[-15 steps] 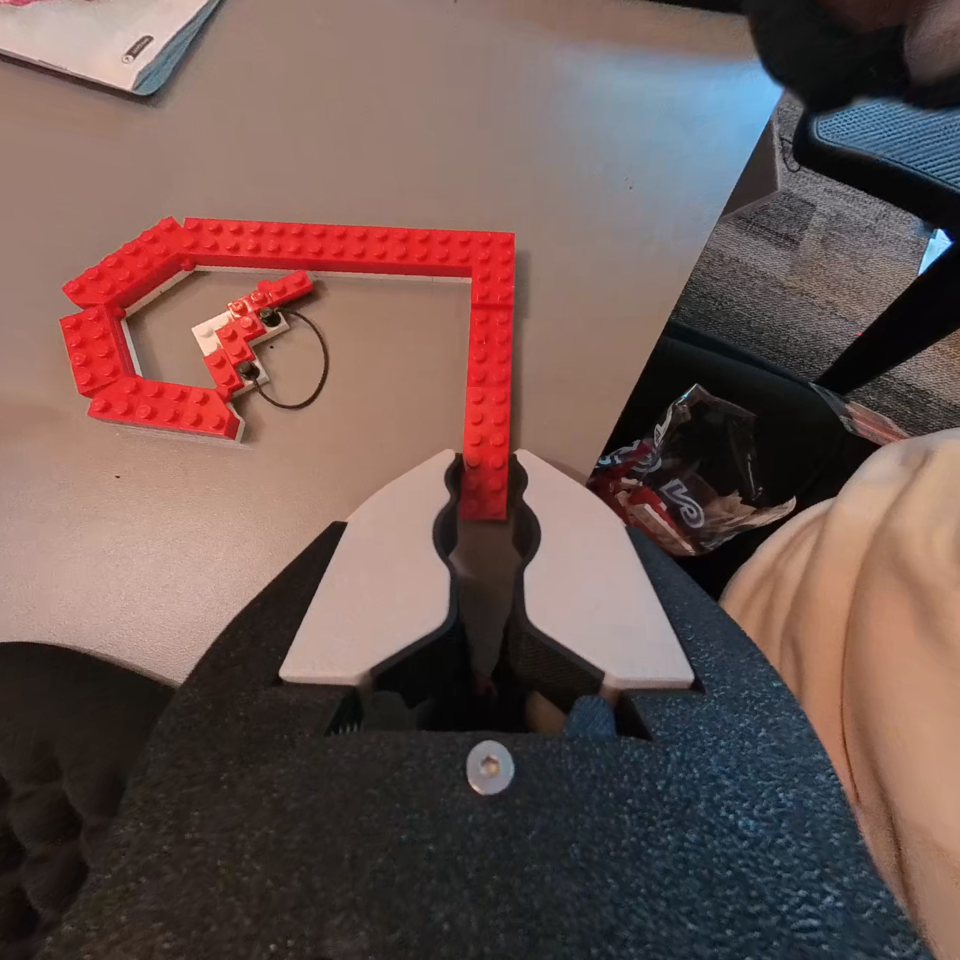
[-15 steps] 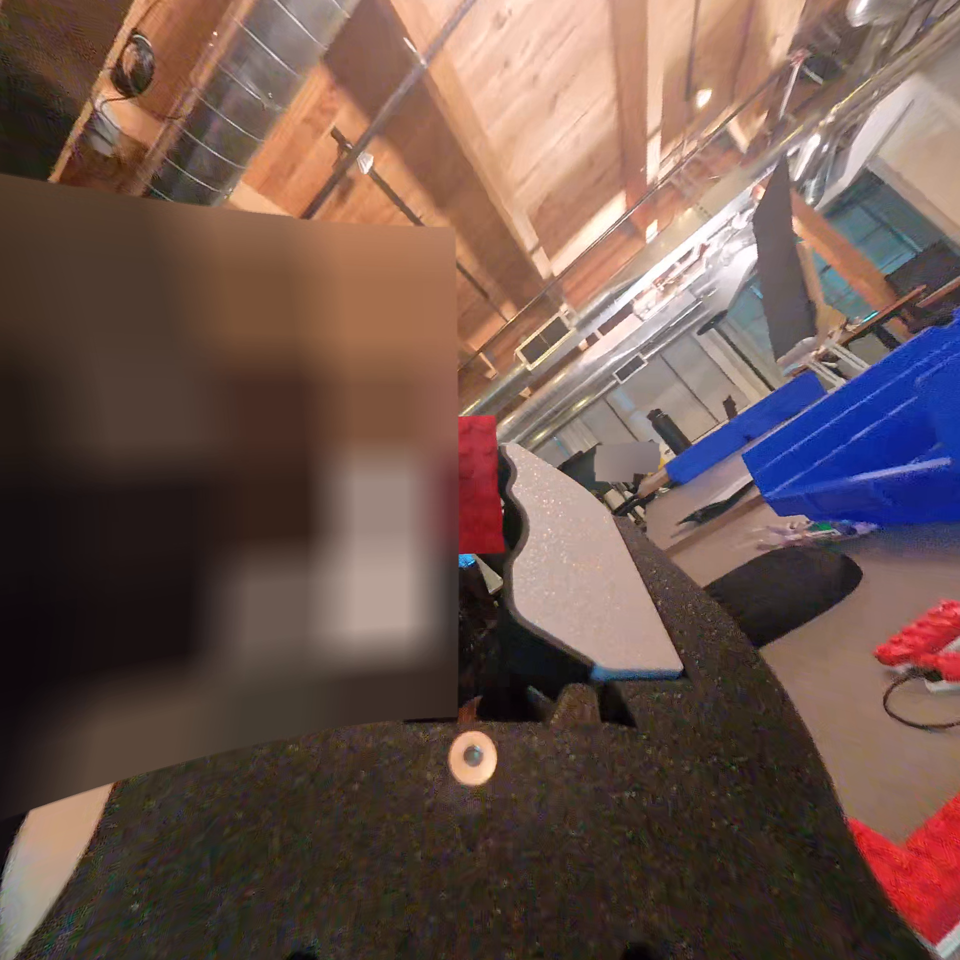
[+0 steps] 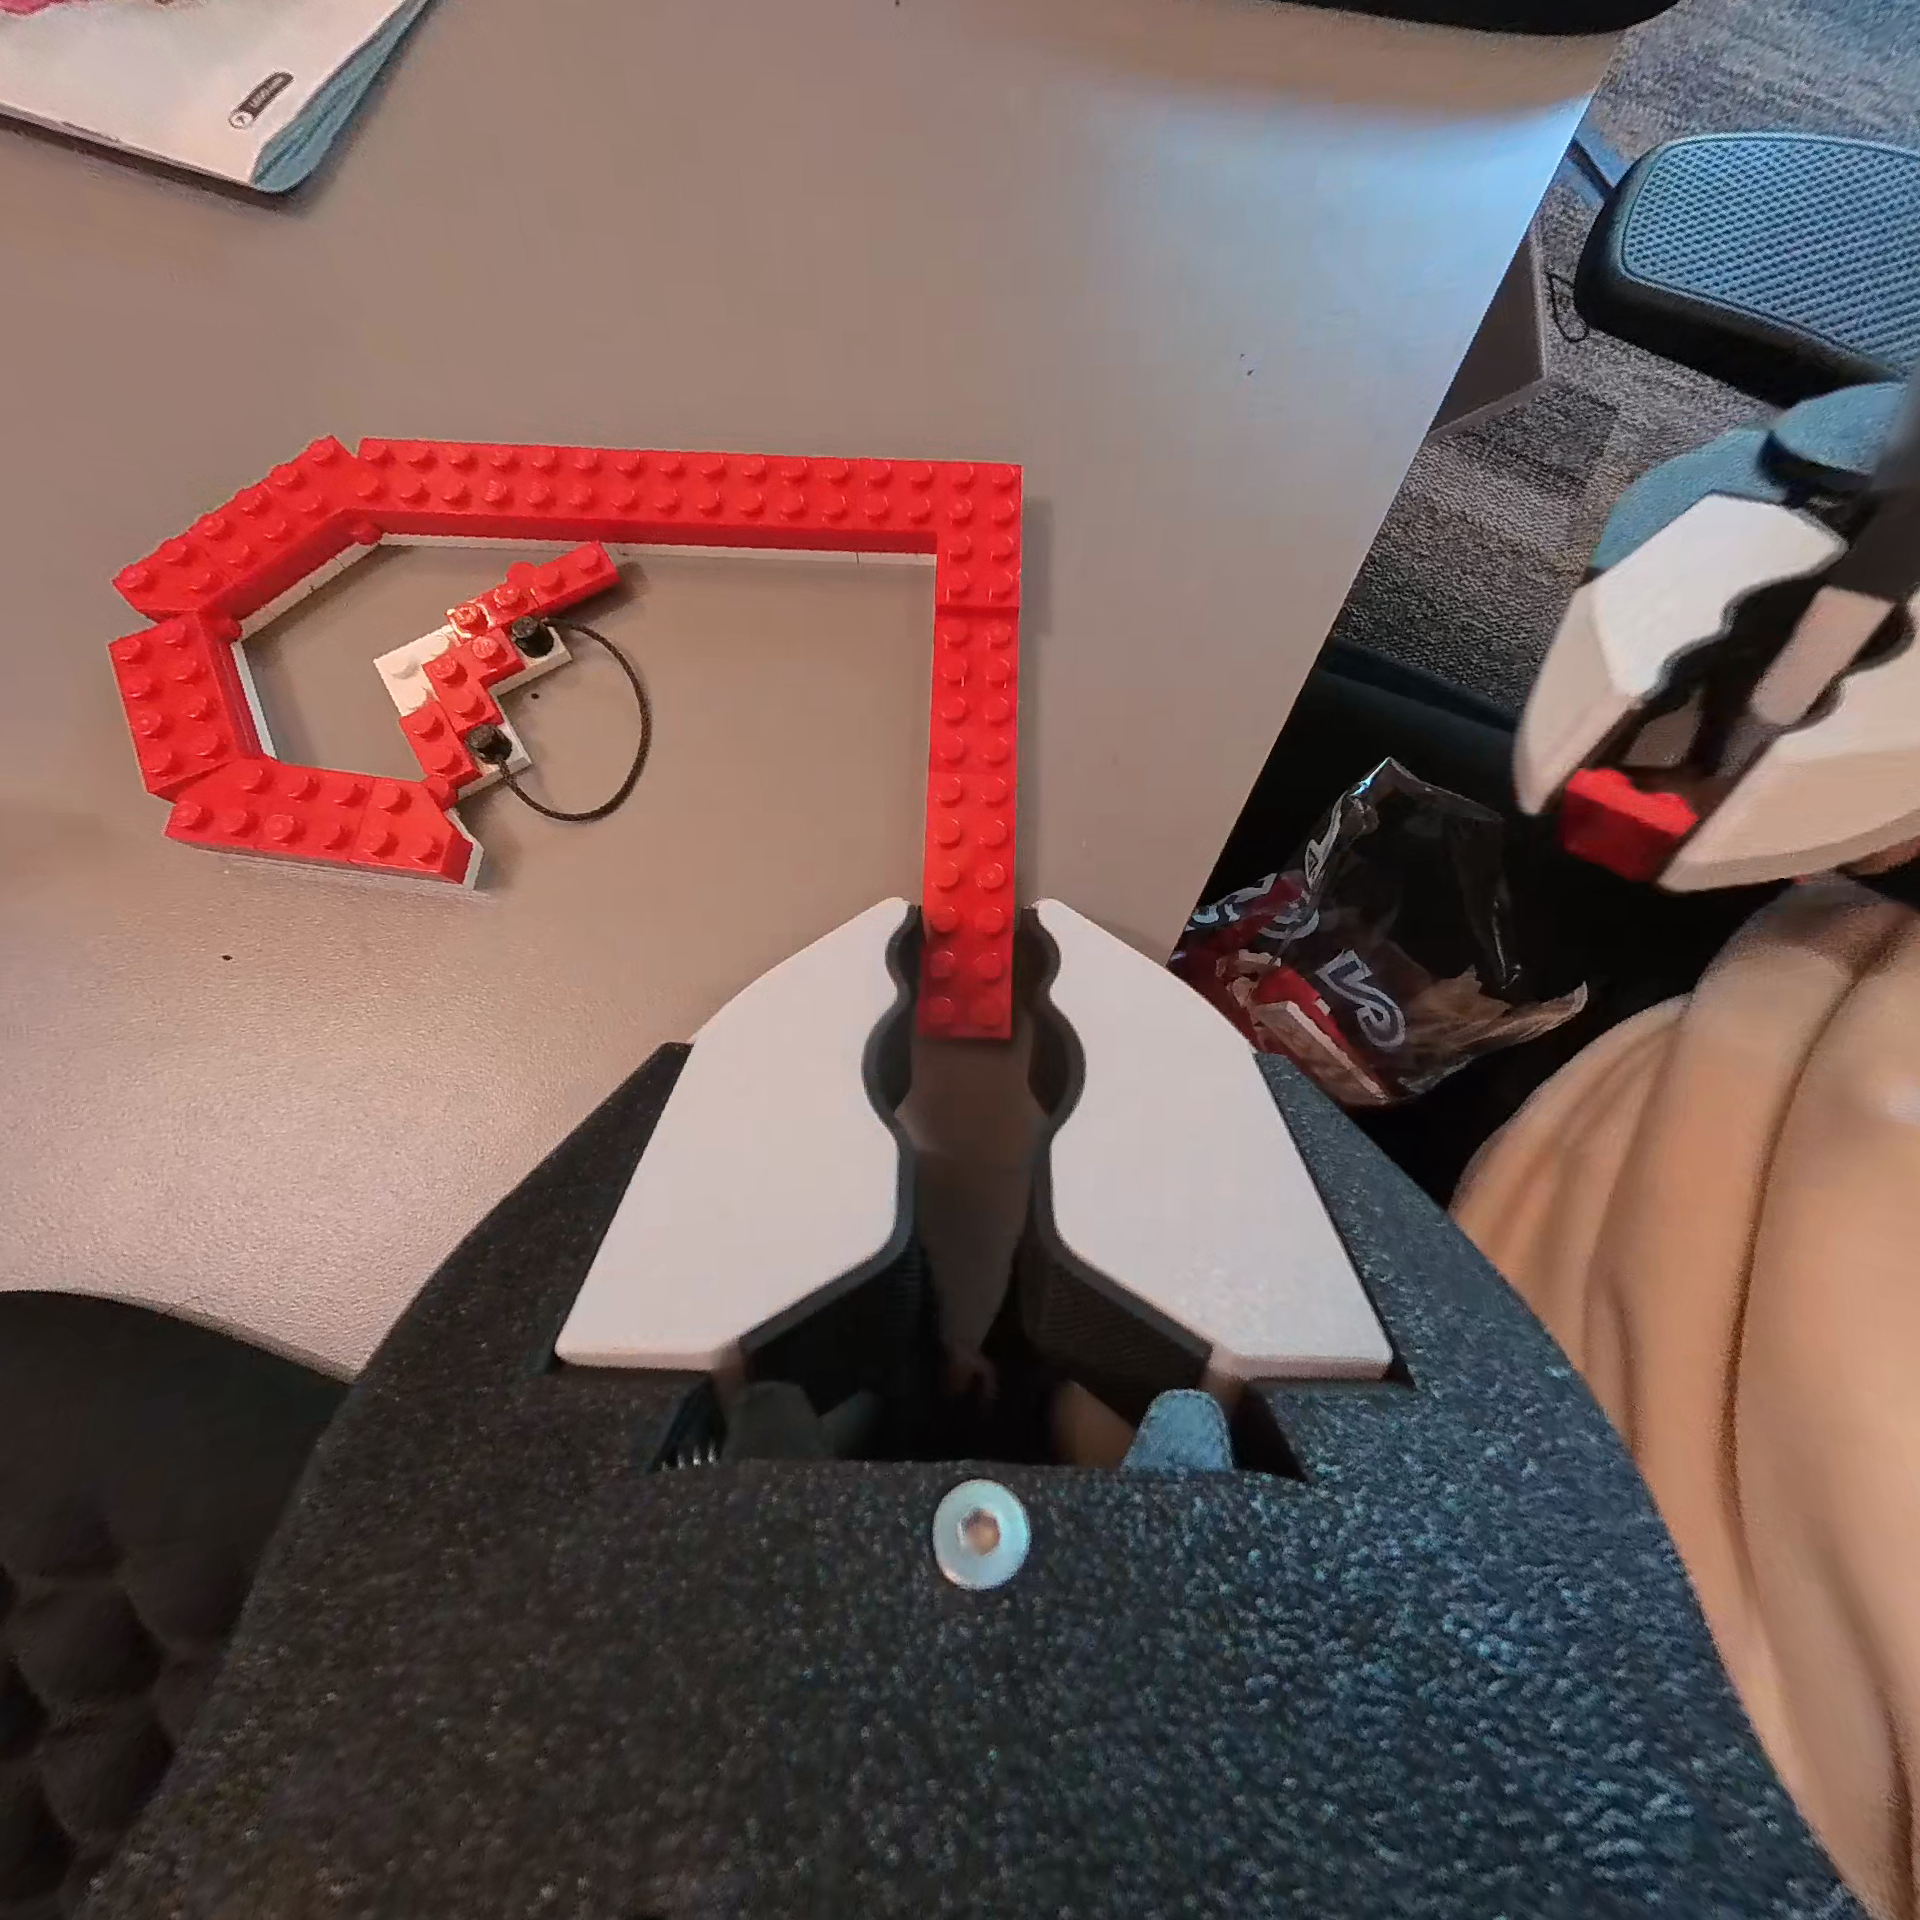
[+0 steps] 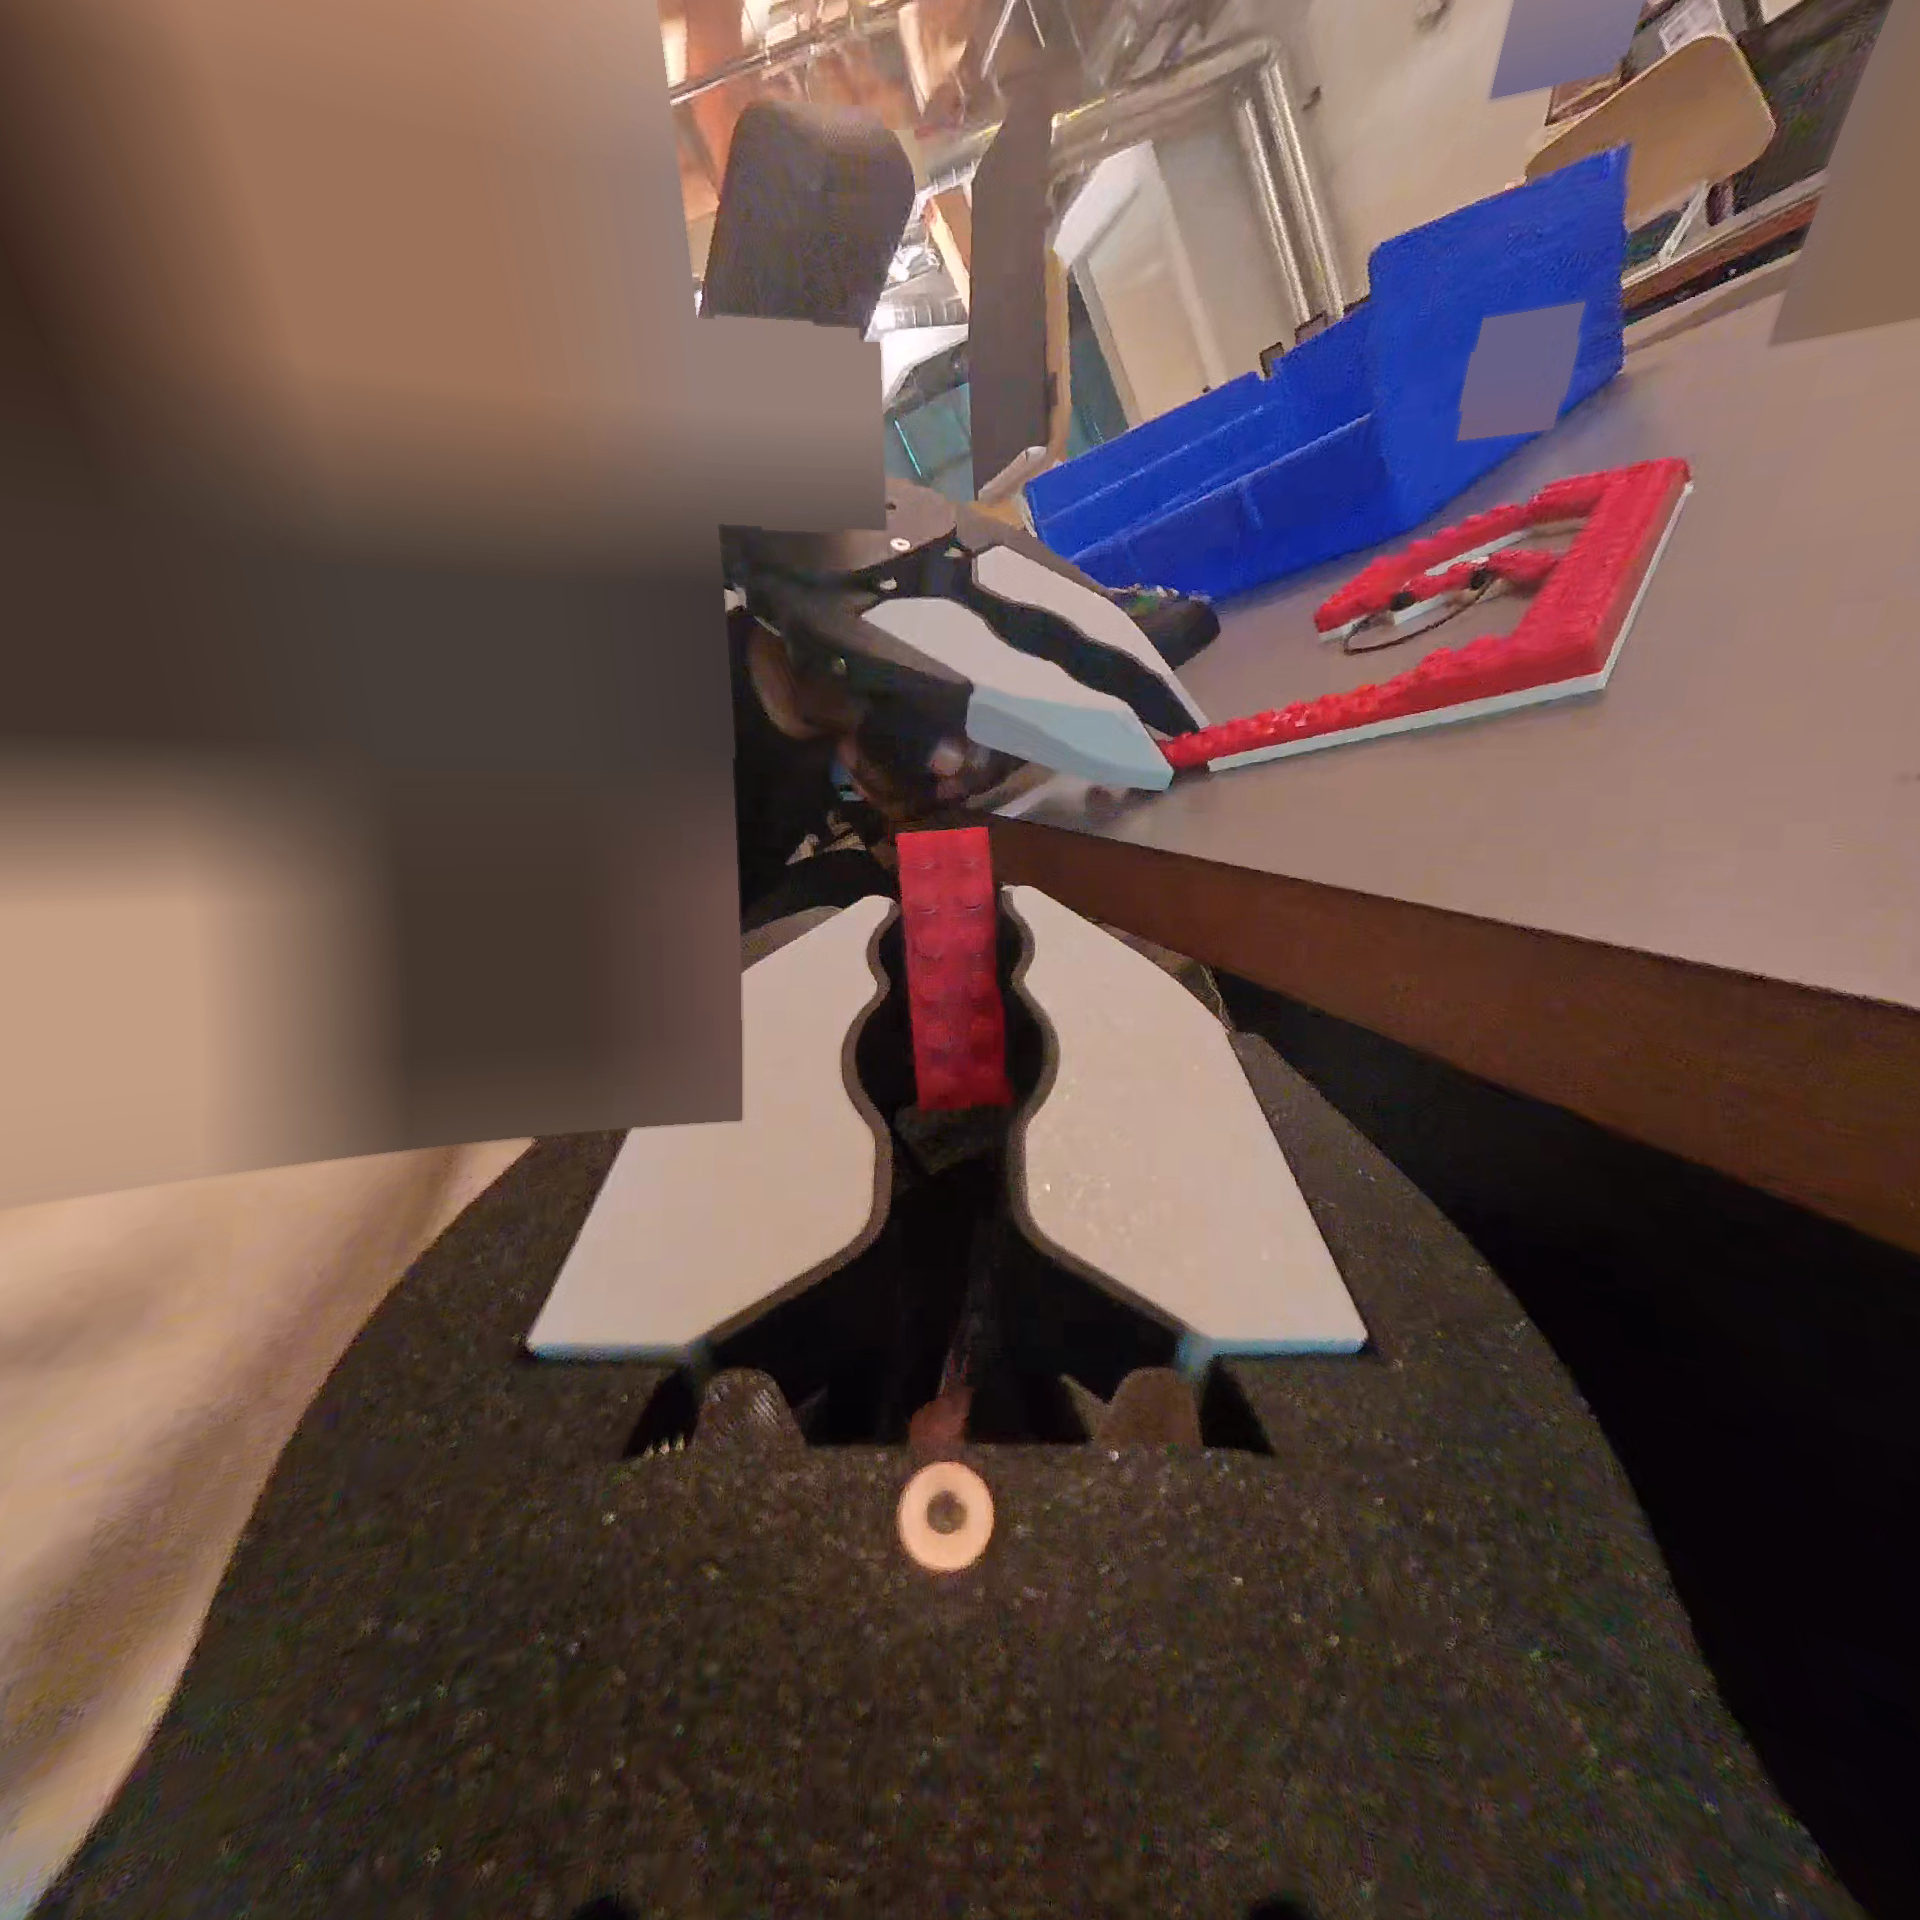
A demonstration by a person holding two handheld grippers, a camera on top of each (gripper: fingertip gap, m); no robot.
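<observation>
left gripper (image 3: 971, 920): jaws nearly closed, clenched on the near end of the red frame (image 3: 686, 494). both fingertips press the sides of the frame's end strip at lower centre of the left wrist view. the frame is an open outline of red studded plates on a white underlayer. it lies flat on the grey table (image 3: 727, 239), running up from the gripper, then left across the middle of the frame, and ending in an angled hook at centre left.

inside the hook sits a small red and white piece (image 3: 488, 675) with a black cord (image 3: 613, 748) looped beside it; whether the piece touches the frame cannot be told. a booklet (image 3: 187, 73) lies on the table at upper left, well apart from the frame.

right gripper (image 4: 956, 909): jaws slightly apart, grasping a red brick (image 4: 951, 966) lengthwise between the fingers. the brick's far end projects past the fingertips. this gripper is off the table, beside its edge, at centre right of the left wrist view, above a dark wrapper (image 3: 1382, 935) lying below the table edge.

in the right wrist view the table edge runs from centre to right. a blue bin (image 4: 1340, 447) stands on the table just behind the frame at upper right. a dark chair back (image 4: 805, 208) shows at upper centre. large blurred patches cover the left half of that view.
</observation>
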